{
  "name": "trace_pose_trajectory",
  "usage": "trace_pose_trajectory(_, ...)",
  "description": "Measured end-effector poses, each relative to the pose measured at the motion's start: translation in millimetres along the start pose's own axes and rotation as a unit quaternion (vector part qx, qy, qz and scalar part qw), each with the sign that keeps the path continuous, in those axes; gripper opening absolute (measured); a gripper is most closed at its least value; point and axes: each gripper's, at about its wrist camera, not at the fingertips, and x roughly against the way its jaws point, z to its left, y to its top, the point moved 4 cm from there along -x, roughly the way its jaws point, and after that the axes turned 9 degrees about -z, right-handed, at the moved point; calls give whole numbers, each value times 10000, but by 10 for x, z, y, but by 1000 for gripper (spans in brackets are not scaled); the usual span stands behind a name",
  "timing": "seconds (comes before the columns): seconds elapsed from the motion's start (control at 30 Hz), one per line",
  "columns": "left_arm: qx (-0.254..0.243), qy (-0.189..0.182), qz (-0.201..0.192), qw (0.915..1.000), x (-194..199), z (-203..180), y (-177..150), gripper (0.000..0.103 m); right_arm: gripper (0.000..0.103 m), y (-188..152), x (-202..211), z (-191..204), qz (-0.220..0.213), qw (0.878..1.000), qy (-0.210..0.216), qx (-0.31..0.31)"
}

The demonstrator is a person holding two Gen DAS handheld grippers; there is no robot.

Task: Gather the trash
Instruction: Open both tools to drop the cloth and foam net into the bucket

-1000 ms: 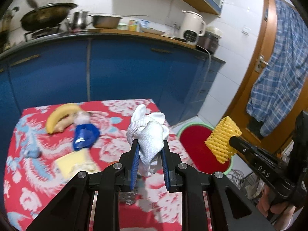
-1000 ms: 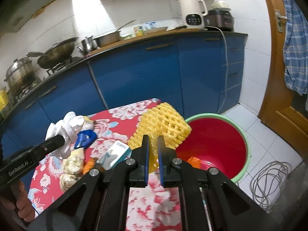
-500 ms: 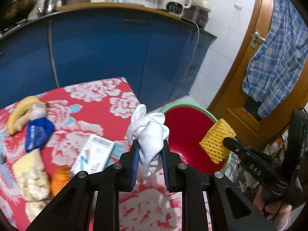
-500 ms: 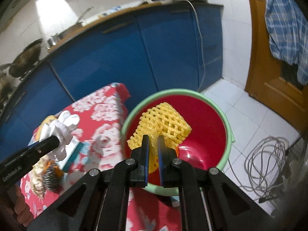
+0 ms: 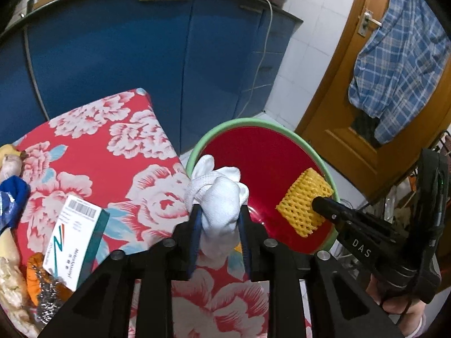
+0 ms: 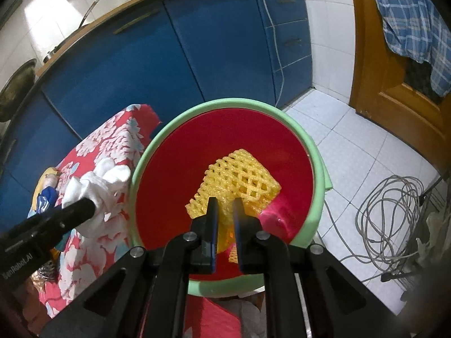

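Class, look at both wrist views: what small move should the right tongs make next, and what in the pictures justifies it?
Probably open the right tongs and let go. They are shut on the yellow foam net, which already hangs over the red inside of the green-rimmed basin. The left tongs, holding the white cloth, sit near the basin's edge and may follow.

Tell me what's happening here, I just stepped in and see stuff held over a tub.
A person is clearing trash off the red flowered table with two handheld grippers. The right gripper is shut on a yellow foam net, held over the red tub beside the table. The left gripper is shut on a white cloth at the tub's near rim. A small box and other scraps remain on the table.
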Motion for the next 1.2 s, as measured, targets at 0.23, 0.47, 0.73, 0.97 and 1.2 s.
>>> trace_pose_trajectory(0.23,-40,63,-33,10000,-4,-3,5,42,23,0,20,-50,-7,9999,-40,-118)
trace_pose_trajectory(0.47,10,69,-113,9999,66,16,29,50,38,40,123,-50,-141,9998,-71,-97)
trace_pose_trajectory(0.73,34,103,-163,9998,119,18,28,52,39,76,280,-85,-293,9995,-66,-114)
trace_pose_trajectory(0.97,171,263,161,9994,-26,132,-102,52,39,63,298,-89,-273,9995,34,-147)
trace_pose_trajectory(1.2,200,-74,369,9991,-135,88,-174,27,39,53,313,-123,-267,9994,90,-224)
